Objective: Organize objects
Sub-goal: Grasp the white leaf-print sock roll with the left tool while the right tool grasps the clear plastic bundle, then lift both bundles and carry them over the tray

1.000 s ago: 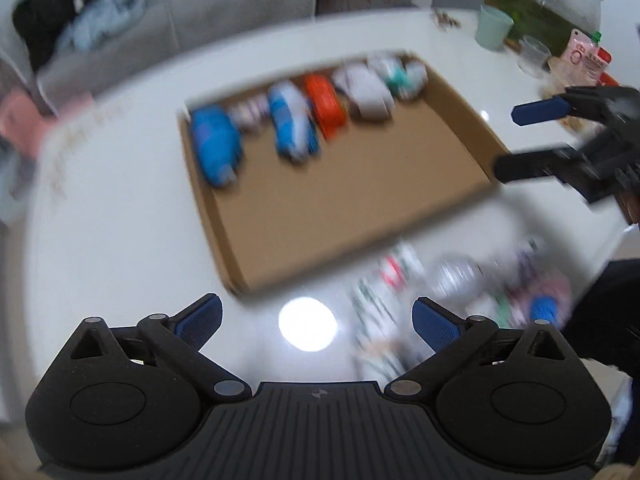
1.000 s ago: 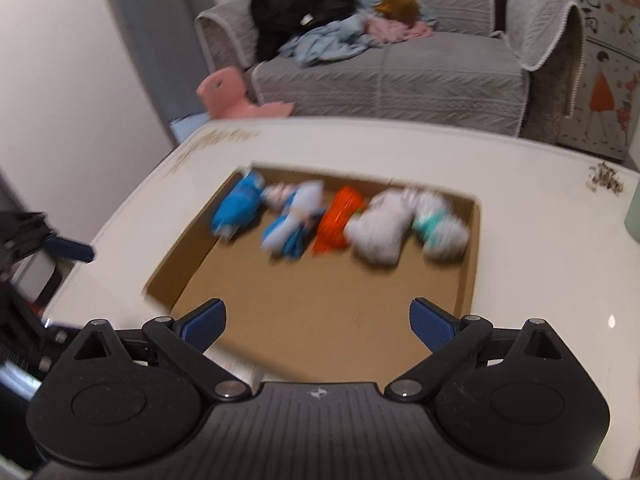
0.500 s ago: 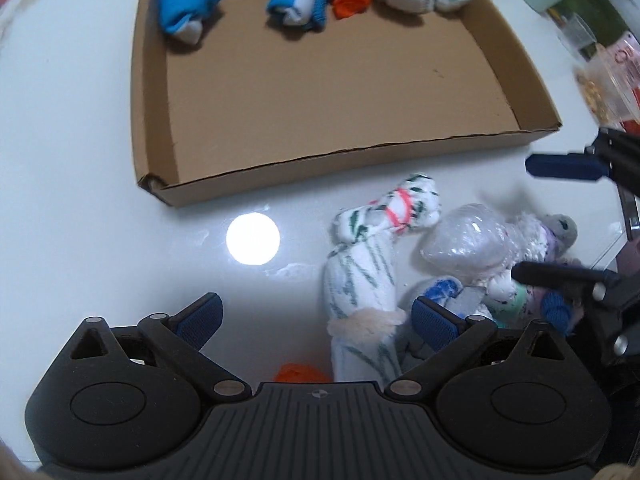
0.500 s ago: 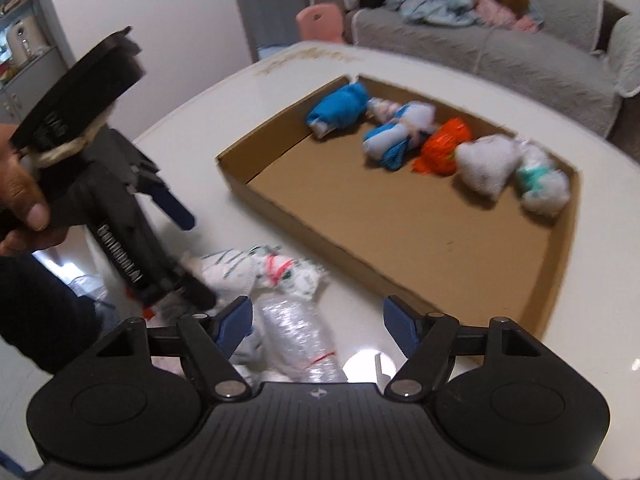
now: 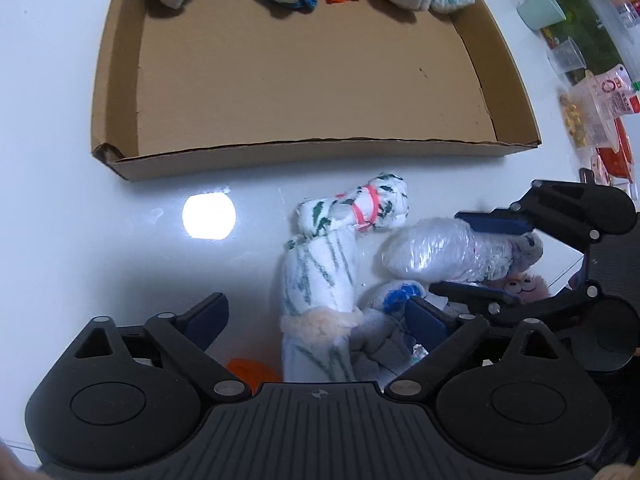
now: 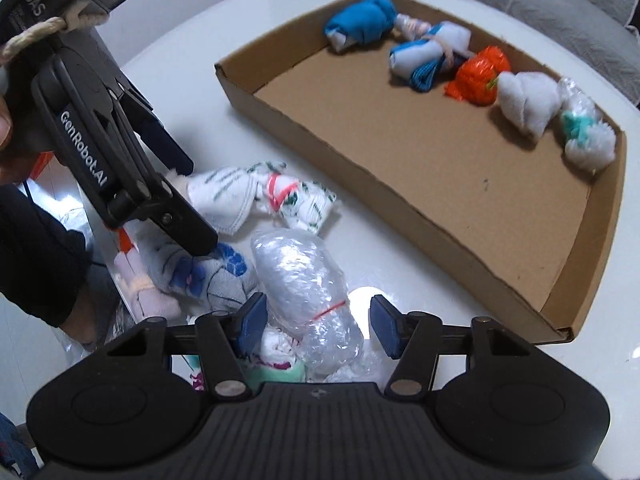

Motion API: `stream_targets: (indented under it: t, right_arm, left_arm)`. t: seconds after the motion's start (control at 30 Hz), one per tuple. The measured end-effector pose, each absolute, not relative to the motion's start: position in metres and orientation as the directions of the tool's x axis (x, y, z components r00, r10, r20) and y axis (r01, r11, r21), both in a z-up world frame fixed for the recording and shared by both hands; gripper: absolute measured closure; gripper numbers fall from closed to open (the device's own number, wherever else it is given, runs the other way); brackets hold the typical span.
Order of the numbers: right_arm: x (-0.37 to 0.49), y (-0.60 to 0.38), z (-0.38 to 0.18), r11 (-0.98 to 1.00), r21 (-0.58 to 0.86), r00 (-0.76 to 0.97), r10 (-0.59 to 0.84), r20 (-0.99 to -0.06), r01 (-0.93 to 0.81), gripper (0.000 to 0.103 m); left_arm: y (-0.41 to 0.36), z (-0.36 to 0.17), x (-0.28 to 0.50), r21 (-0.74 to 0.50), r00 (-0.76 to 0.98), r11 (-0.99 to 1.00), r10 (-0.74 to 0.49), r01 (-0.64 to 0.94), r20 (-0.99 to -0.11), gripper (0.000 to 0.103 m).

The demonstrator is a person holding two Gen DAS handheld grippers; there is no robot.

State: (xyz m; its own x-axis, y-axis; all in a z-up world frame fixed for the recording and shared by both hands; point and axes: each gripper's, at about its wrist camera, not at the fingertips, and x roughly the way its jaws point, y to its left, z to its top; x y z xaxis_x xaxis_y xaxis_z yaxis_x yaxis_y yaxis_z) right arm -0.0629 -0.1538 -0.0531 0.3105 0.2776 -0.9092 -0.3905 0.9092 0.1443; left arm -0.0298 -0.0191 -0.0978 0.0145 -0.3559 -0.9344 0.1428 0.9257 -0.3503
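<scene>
A: What has changed around the plastic-wrapped bundle (image 6: 304, 280)?
B: A second ago both claws hung above the cardboard tray (image 5: 304, 148); now both are low over the loose pile at the bench's (image 5: 60, 200) near edge. The right claw (image 6: 314, 322) is closing with the bundle between its pads, the right pad not yet touching. The left claw (image 5: 316, 320), released but narrowing, straddles the white green-striped sock roll (image 5: 320, 280).
A: Meaning for the task?
B: Probably two pickups beginning, bound for the tray.
A: Room to move?
B: Five bundles line the tray's far wall; its floor in front is bare. The near wall must be cleared; the claws stand close together.
</scene>
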Motion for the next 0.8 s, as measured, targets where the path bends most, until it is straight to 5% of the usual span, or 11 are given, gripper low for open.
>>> stream_targets:
  t: [0.13, 0.23, 0.8]
  right_arm:
    - [-0.074, -0.156, -0.059, 0.910, 0.162, 0.302, 0.288, -0.909, -0.380, 0.062]
    - [-0.074, -0.159, -0.059, 0.917, 0.166, 0.306, 0.286, -0.908, -0.363, 0.069]
    - [-0.070, -0.193, -0.027, 0.916, 0.263, 0.396, 0.372, -0.839, -0.302, 0.069]
  left_arm:
    - [-0.020, -0.095, -0.027, -0.366, 0.024, 0.920, -0.373, 0.139, -0.928, 0.029]
    - [-0.020, -0.093, -0.025, -0.374, 0.029, 0.919, -0.380, 0.128, -0.924, 0.061]
    - [0.006, -0.024, -0.014, -0.356, 0.187, 0.928, -0.372, 0.113, -0.909, 0.060]
